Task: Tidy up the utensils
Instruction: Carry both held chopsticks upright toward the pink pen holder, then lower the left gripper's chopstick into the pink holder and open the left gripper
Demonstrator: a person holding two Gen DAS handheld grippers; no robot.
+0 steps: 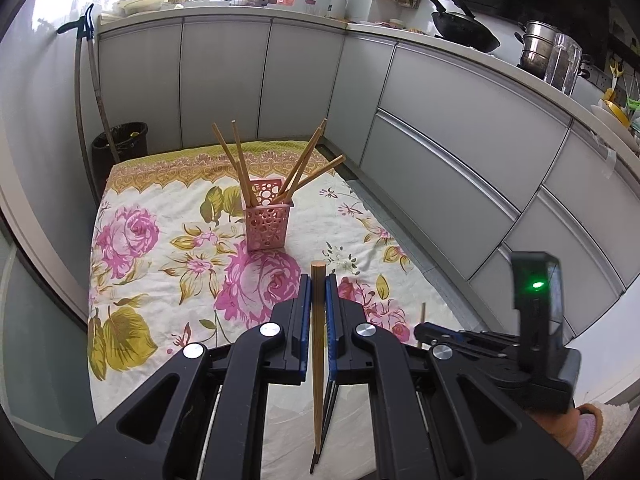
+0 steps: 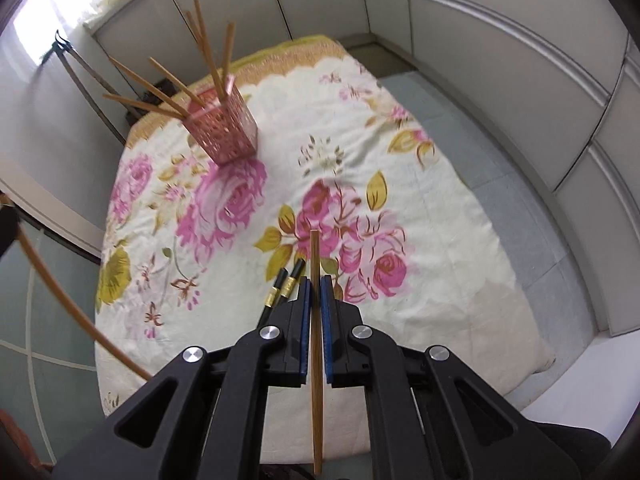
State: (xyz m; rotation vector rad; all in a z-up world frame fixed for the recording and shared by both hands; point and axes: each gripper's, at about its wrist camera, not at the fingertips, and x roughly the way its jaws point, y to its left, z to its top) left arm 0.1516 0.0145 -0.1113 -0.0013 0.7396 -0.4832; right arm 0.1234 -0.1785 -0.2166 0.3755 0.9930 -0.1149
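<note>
A pink perforated holder [image 1: 266,220] stands on the floral cloth [image 1: 160,264] and has several wooden chopsticks [image 1: 240,160] leaning out of it. My left gripper [image 1: 319,280] is shut on a wooden chopstick [image 1: 318,320] that points toward the holder from the near side. In the right wrist view the holder [image 2: 228,128] is at the far left. My right gripper [image 2: 316,282] is shut on another wooden chopstick [image 2: 315,252] above the cloth. Two black chopsticks with gold bands [image 2: 286,284] lie just left of its fingers, partly hidden. The right gripper's body [image 1: 500,348] shows low at the right in the left wrist view.
Grey cabinet fronts [image 1: 440,152] run close along the table's far and right sides. A dark bin [image 1: 120,144] and a long-handled tool [image 1: 92,80] stand beyond the far left corner. The cloth's edge [image 2: 532,320] drops off at the right. A wok [image 1: 464,28] sits on the counter.
</note>
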